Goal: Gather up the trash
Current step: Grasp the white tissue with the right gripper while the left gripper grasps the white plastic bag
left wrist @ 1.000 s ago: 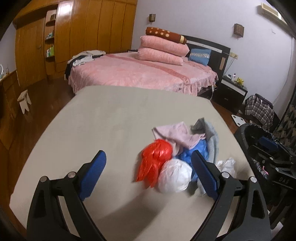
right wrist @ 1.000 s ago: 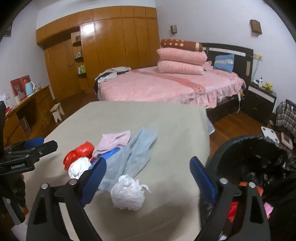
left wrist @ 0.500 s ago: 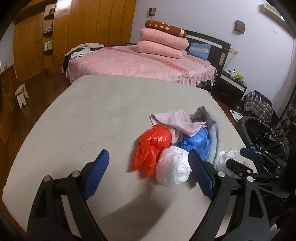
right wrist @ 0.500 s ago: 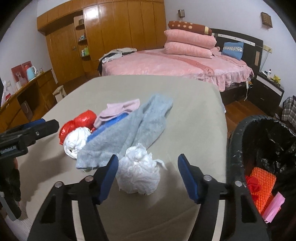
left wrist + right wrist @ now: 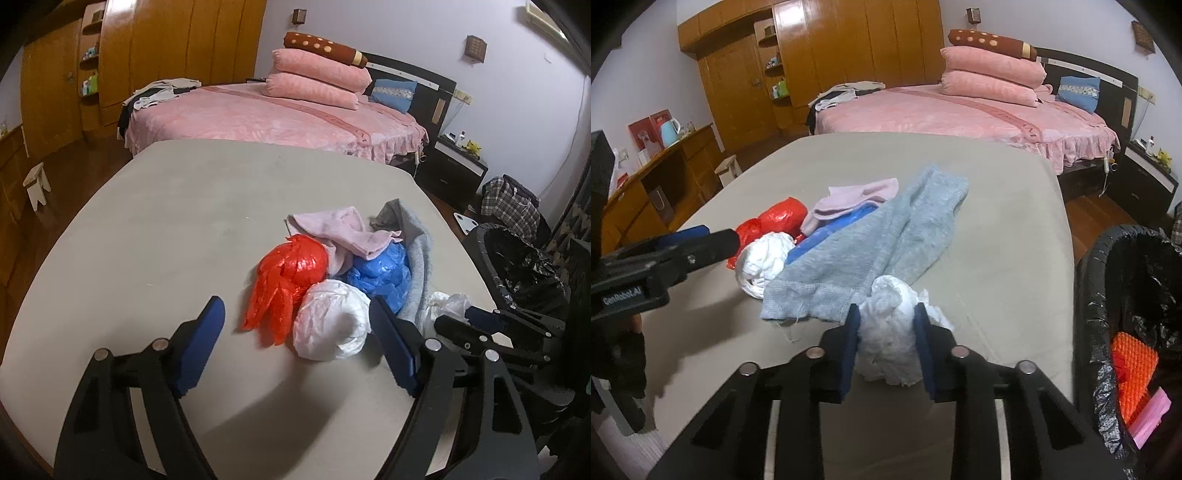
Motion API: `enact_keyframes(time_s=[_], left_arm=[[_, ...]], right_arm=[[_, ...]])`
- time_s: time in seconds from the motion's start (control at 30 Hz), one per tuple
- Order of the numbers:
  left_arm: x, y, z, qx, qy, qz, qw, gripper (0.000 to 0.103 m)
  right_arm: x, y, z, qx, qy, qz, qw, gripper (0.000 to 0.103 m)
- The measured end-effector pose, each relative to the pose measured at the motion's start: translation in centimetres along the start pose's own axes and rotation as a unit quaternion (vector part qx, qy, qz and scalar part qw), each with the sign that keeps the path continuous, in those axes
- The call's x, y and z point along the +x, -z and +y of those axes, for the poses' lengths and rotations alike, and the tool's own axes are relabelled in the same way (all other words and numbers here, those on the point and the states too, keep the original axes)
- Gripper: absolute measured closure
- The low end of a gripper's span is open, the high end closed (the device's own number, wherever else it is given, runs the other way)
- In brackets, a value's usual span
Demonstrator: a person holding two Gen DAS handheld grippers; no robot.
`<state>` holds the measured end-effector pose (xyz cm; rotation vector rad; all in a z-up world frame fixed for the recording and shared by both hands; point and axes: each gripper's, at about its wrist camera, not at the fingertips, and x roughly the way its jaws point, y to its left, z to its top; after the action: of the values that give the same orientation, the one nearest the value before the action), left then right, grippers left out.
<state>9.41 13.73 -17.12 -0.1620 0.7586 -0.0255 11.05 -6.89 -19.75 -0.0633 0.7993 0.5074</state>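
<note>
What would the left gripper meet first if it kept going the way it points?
Most likely the white plastic bag, low between the closing left gripper fingers; the red bag lies just beyond. Depth is uncertain.

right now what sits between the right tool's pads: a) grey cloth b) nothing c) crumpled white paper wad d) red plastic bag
c: in the right wrist view the right tool is closing with its blue pads pressed on either side of the crumpled white paper wad.

red bag [image 5: 291, 273] | blue bag [image 5: 384, 275] | grey cloth [image 5: 886, 243] | pink cloth [image 5: 857, 199]
</note>
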Motion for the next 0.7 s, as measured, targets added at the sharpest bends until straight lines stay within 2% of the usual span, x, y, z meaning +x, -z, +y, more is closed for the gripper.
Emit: enact_keyframes(time_s=[0.3, 0.37, 0.53, 0.7], left_arm=[[0.5, 0.1, -1.2, 0.004, 0.01, 0.002, 0.9999, 0.034], [0.8, 0.1, -1.4, 0.003, 0.014, 0.005, 0.9999, 0.045], [1.7, 0.3, -1.9, 0.0, 0.024, 0.014, 0.9996, 0.057], [2.3, 0.6, -2.5, 0.0, 0.033, 0.022, 0.9992, 0.058]], right_arm=[[-1.8, -1.3, -1.5, 0.017, 0.018, -0.027, 0.999, 0.077], [-2.0, -1.6, -2.1, 0.022, 0.022, -0.03, 0.999, 0.077], [-2.2, -2.0, -2.9, 0.026, 0.032, -0.034, 0.999, 0.077], [-2.2, -2.1, -3.2, 0.026, 0.035, -0.033, 0.999, 0.077]])
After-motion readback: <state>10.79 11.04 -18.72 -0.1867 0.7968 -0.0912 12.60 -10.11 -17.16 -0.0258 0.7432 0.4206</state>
